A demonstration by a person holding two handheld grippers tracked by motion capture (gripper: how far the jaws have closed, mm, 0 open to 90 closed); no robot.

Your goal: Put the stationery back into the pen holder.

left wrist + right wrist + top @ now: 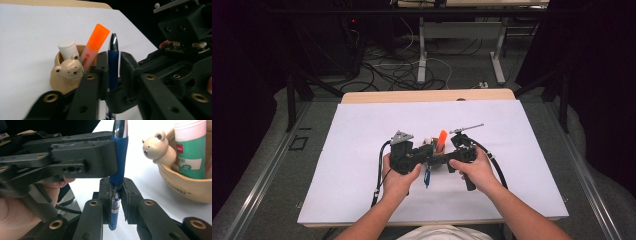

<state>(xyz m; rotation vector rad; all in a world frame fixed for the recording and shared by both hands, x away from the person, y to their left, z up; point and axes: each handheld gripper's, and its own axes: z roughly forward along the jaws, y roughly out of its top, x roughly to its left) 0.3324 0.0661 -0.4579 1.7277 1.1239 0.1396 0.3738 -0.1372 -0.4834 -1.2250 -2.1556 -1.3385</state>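
**Pen held by both tongs beside the bear pot**

Left to right across the bench [362, 130]:

- Left tongs [113, 75]: jaws closed on the blue grip of the pen [113, 62], which stands upright with its chrome end up. My guess is that this hand steadies the upper barrel.
- Pen, centre, just in front of the pot [58, 82] and not in it. In the right gripper view the pen [119, 165] passes through both sets of jaws, one above the other. Holding it at two heights looks meant for pulling or twisting the halves apart, or for passing it across; I can't tell which.
- Right tongs [115, 202]: closed on the lower, clear part of the barrel, under the blue grip.
- Pot: tan, with a bear head [70, 70] on its rim. It keeps an orange highlighter [93, 47] and a glue stick [68, 50] upright.

Writing: the highlighter reads roughly "Hi-Li…", partly hidden. The glue stick [191, 150] has a red logo and small print on green, too blurred to read. Faint lettering on the pot wall, illegible.
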